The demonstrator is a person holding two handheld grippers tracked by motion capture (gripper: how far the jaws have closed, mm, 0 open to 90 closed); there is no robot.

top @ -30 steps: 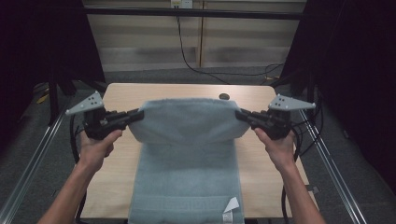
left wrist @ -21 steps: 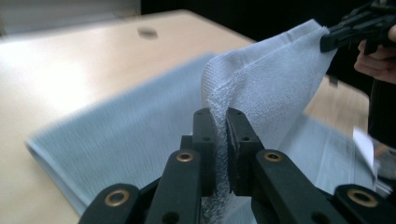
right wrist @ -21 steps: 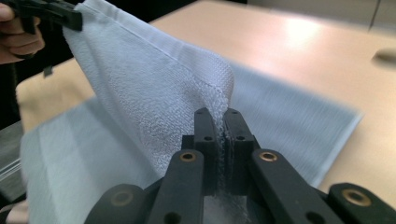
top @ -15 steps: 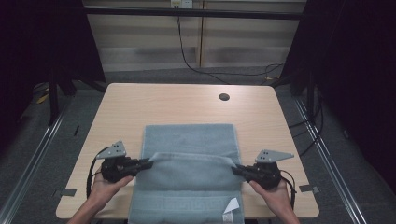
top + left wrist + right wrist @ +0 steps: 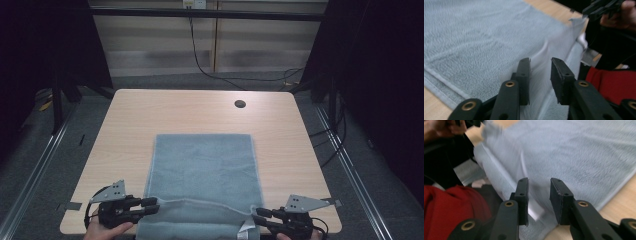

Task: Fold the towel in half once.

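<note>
Left tool (image 5: 152, 204): jaws just opened and parted, released, with the near left corner of the folded grey-blue terry towel (image 5: 202, 180) directly ahead of its tips. The towel lies flat on the pale wooden desk (image 5: 125, 130), spanning between both tools. Right tool (image 5: 257, 216): jaws likewise just opened, released, at the near right corner beside a white label (image 5: 245, 231).

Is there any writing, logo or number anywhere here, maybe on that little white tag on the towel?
No text can be read.
The white tag at the near edge of the grey towel: too small and blurred to show any print.
Table: bears no visible writing.
</note>
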